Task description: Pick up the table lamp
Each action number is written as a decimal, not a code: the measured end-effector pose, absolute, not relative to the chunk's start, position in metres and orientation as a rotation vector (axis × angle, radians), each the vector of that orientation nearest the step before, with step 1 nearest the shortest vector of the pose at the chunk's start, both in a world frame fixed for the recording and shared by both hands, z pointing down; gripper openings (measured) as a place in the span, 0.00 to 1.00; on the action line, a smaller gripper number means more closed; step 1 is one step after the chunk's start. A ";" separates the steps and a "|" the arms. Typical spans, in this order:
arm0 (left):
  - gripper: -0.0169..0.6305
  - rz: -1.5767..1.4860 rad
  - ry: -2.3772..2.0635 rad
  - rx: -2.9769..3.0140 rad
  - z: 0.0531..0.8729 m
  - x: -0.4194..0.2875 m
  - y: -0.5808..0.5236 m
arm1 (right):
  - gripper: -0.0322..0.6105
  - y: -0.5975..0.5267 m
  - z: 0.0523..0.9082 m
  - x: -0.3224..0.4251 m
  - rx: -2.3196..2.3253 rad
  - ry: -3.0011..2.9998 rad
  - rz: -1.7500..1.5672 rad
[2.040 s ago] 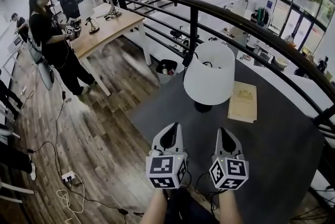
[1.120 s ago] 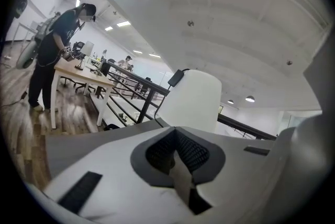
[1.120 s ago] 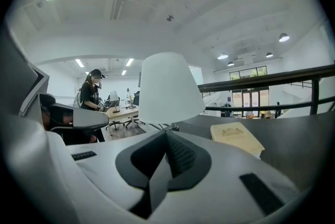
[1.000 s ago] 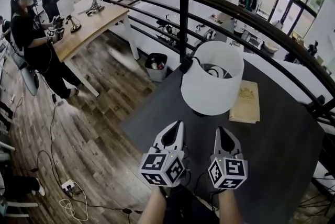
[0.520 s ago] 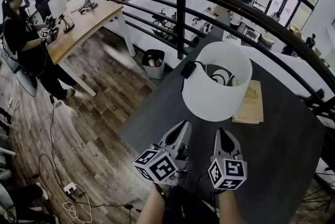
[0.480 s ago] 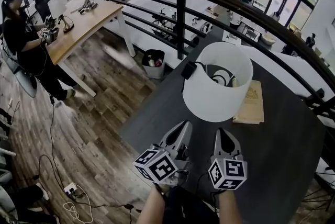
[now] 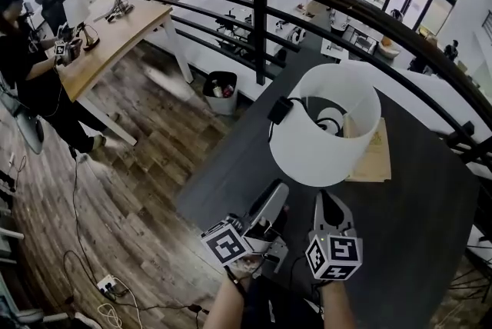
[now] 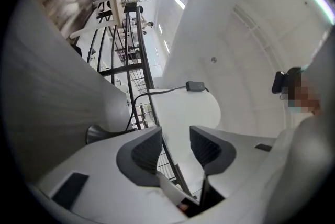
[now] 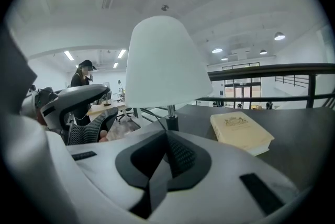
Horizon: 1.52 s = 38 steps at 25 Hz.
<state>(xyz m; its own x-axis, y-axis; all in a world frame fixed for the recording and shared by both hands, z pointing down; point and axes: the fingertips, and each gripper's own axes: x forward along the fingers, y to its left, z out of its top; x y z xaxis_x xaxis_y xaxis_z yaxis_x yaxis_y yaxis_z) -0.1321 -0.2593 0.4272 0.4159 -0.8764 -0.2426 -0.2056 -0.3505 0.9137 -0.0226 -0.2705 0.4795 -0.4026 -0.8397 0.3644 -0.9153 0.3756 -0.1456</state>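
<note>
Bright, even indoor light from ceiling strips (image 9: 68, 55); strong fisheye bending and dark corners; floor slightly motion-blurred.

Table lamp (image 7: 327, 127) stands on table (image 7: 415, 243), book (image 7: 373, 158) just right of it. Railing (image 7: 261, 20) runs behind table. Bin (image 7: 221, 91) on floor (image 7: 138, 189) left of table; desk (image 7: 108, 35) farther left, person (image 7: 31, 81) beside it.

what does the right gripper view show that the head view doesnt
Only the right gripper view: the lamp's stem under the shade, and the ceiling lights.
Only the head view: the bin, the wooden floor and the shade's open top.
Both: the shade, the book, the railing and the dark table.
</note>
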 end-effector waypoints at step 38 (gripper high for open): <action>0.32 -1.176 -0.570 1.812 0.410 -0.120 -0.287 | 0.06 -0.285 0.507 -0.017 1.618 -2.298 0.500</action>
<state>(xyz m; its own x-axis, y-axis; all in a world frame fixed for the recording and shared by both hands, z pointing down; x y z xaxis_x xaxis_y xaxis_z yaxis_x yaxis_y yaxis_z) -0.1195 -0.2873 0.4102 0.4470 -0.7488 -0.4894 0.0806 -0.5112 0.8557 -0.0166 -0.2849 0.5074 -0.3298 -0.8444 0.4223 -0.9435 0.3105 -0.1160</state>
